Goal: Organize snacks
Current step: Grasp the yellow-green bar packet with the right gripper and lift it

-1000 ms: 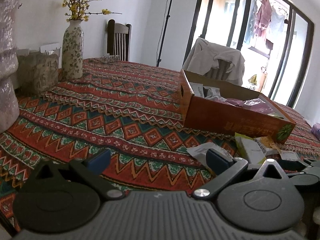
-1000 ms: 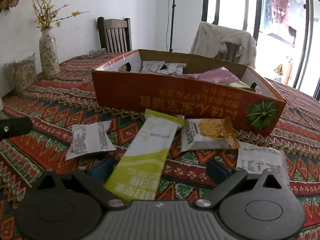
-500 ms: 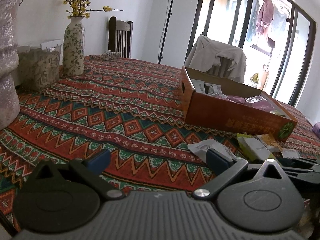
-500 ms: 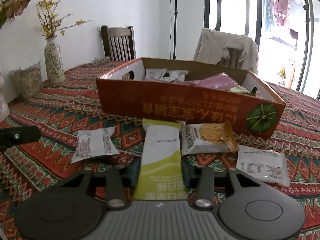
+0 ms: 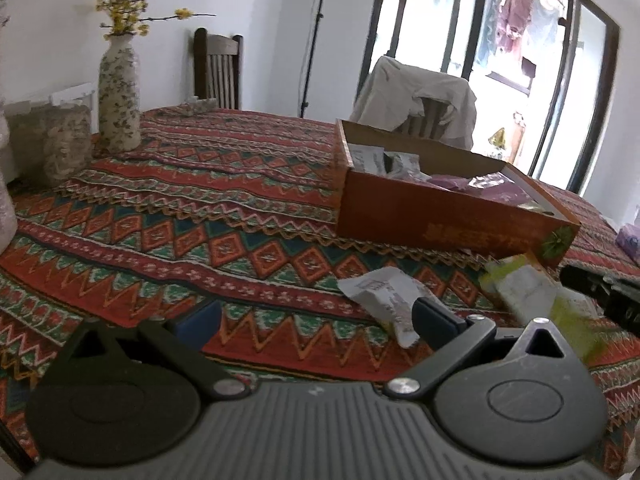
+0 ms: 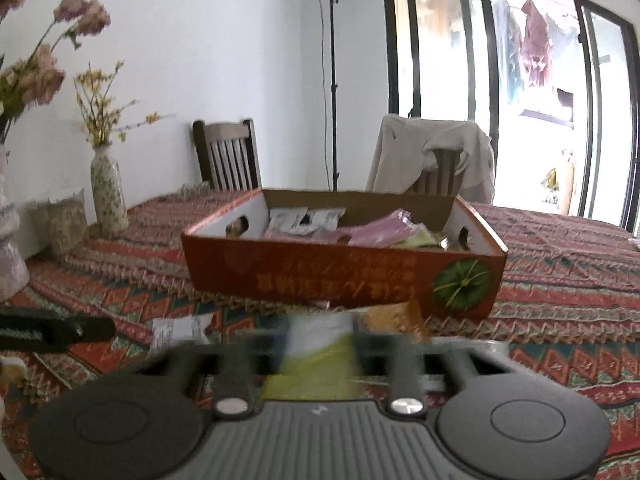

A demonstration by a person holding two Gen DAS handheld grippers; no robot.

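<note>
In the right wrist view the right gripper [image 6: 320,354] pinches a green and white snack bar [image 6: 316,354] at the bottom middle, just in front of the orange box [image 6: 340,276]. Only this view shows the pink packets [image 6: 380,230] deep inside the box. The left wrist view shows the left gripper [image 5: 316,318] spread wide with nothing between its fingers, and a white wrapper [image 5: 384,292] flat on the tablecloth [image 5: 180,216], lower right.

left gripper [image 5: 316,320]: black ribbed body, two round discs, silver screws, blue pads [image 5: 434,319]
right gripper [image 6: 320,350]: black, ribbed, silver screws; blurred
</note>
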